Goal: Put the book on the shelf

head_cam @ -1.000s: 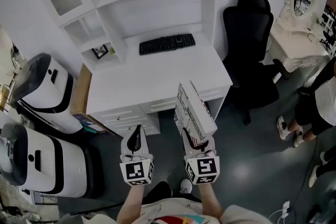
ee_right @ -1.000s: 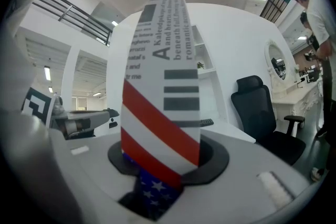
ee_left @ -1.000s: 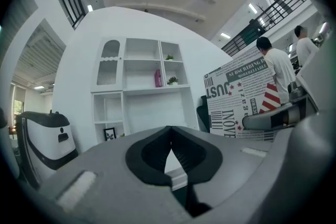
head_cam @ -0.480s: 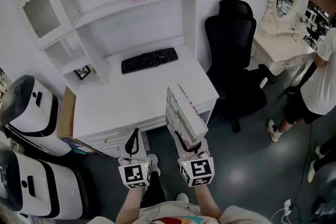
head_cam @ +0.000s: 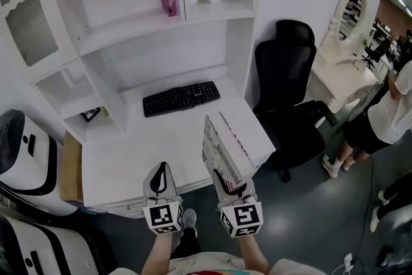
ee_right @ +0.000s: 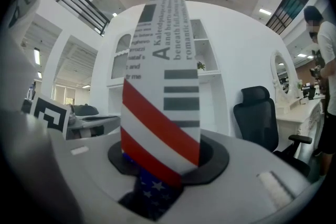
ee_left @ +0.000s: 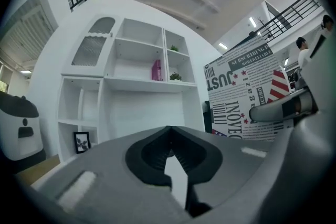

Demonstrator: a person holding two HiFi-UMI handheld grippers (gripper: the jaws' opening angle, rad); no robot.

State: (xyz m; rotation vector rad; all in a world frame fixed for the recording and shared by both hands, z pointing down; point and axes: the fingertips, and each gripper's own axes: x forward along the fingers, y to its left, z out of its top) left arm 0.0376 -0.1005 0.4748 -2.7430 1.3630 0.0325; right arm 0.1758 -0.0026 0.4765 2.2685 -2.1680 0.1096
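Your right gripper (head_cam: 228, 182) is clenched on the lower end of the white book with black print and red stripes (head_cam: 226, 143), upright over the white desk's (head_cam: 122, 154) front edge, 5 o'clock from the black keyboard (head_cam: 181, 98); left gripper (head_cam: 161, 174) is closed, empty.

A keyboard (head_cam: 181, 98) lies at the back of the counter (head_cam: 141, 145), below the shelf (head_cam: 122, 29), with a chair (head_cam: 283, 55) standing right of the counter.

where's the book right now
In the head view the book stands clamped in the right tool, just right of centre, above the near edge of the white desk and nearer the person than the keyboard.
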